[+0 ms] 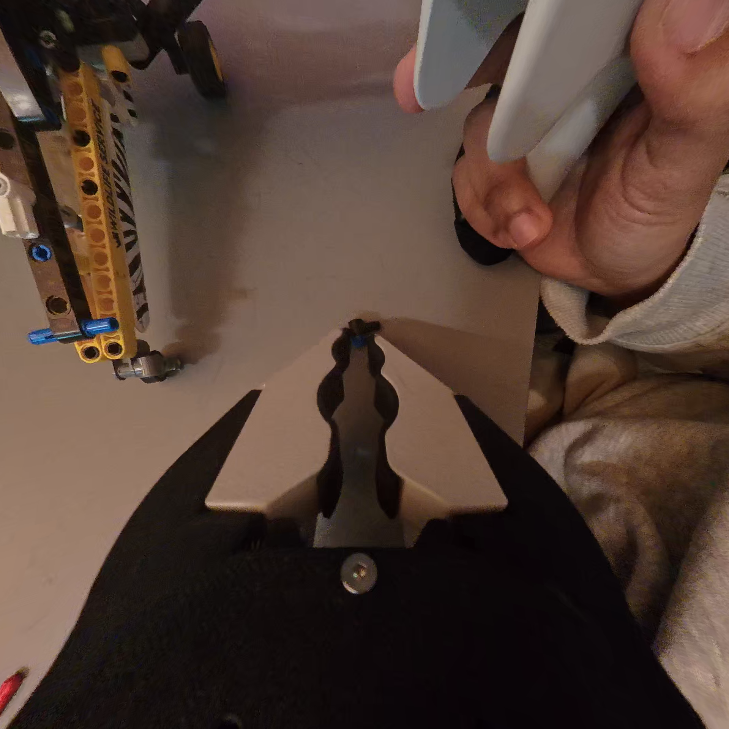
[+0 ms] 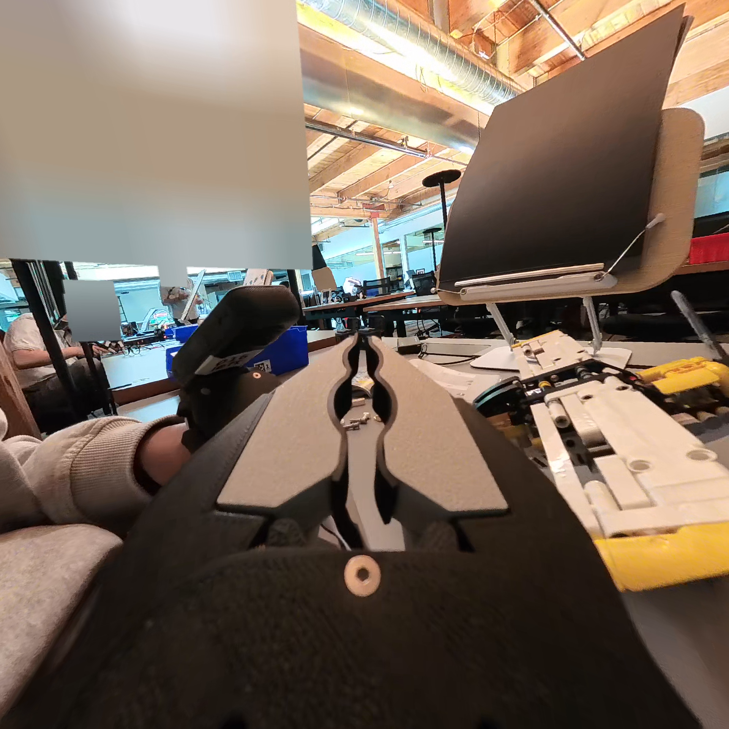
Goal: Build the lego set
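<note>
**Left wrist view: jaws pinch a small pin; right jaws closed on nothing**

Left wrist view shows the left gripper (image 1: 361,335) with its jaws drawn together at the tips, pinching 1 small piece (image 1: 359,333), black with a blue collar, just above the grey table (image 1: 276,236). The partly built lego model (image 1: 85,205) lies well apart at the upper left: 2 yellow beams with holes, a striped panel, 2 blue pins at the near end and 1 black wheel at the far end. At the upper right, 1 hand (image 1: 615,189) wraps around the pale handle of the other tool.

The right wrist view alone shows the right gripper (image 2: 363,339), raised and looking across the room, its tips closed together with nothing visible between them. Only here appear a dark board on a stand (image 2: 560,177), 1 blue bin (image 2: 284,351) and a few small loose parts (image 2: 357,421) on the table. The model (image 2: 591,453) lies to the right, white and yellow, near the gripper. The left tool's black body (image 2: 232,335) and a sleeved wrist show at left.
</note>
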Demonstrator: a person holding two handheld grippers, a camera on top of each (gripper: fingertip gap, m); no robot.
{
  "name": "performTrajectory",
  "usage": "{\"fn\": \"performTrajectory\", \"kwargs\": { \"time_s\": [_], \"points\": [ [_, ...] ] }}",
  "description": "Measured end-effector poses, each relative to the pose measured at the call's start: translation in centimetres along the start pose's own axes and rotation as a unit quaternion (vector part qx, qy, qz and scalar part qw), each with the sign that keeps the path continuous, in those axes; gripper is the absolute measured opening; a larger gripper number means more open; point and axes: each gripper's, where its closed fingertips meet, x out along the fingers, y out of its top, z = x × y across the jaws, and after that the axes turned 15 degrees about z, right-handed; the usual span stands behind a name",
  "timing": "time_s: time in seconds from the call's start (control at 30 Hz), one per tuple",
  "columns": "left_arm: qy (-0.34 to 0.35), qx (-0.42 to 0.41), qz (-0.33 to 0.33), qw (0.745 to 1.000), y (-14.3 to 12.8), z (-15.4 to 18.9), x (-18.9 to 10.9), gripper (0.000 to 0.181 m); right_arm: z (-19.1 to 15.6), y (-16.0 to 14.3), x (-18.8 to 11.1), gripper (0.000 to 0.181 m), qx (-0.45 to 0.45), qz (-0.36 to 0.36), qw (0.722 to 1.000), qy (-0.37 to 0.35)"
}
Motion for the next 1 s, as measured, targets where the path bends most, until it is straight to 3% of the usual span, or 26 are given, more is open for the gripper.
{"fn": "performTrajectory", "kwargs": {
  "time_s": [0.17, 0.27, 0.33, 0.43, 0.57, 0.67, 0.8, 1.0],
  "points": [
    [0.016, -0.046, 0.065, 0.997, 1.5, -1.2, -1.3, 0.006, 0.0, -0.8, 0.2, 0.005, 0.003, -0.018, 1.000, 0.003],
    [-0.008, -0.142, 0.131, 0.981, 2.8, -2.0, -3.2, 0.006, -0.6, -1.7, 0.5, 0.009, 0.008, -0.041, 0.999, 0.021],
    [-0.066, -0.237, 0.199, 0.948, 4.9, -2.0, -5.1, 0.006, -1.9, -2.3, 0.7, 0.014, 0.012, -0.056, 0.997, 0.060],
    [-0.151, -0.346, 0.300, 0.876, 7.8, -2.6, -8.6, 0.005, -3.7, -3.3, 0.9, 0.022, 0.011, -0.079, 0.991, 0.110],
    [-0.052, -0.274, 0.372, 0.886, 7.5, -4.7, -10.3, 0.005, -3.4, -3.5, 1.1, 0.017, -0.026, -0.079, 0.992, 0.090],
    [0.023, -0.173, 0.364, 0.915, 7.1, -4.4, -9.8, 0.005, -3.2, -4.3, 1.4, 0.007, -0.033, -0.099, 0.993, 0.059],
    [0.101, -0.020, 0.329, 0.939, 7.3, -3.6, -9.3, 0.005, -3.0, -5.9, 1.8, 0.005, 0.067, -0.140, 0.988, 0.001],
    [0.141, 0.040, 0.331, 0.932, 7.6, -3.7, -9.9, 0.005, -3.2, -6.5, 2.0, 0.012, 0.191, -0.136, 0.972, -0.011]
  ]
}}
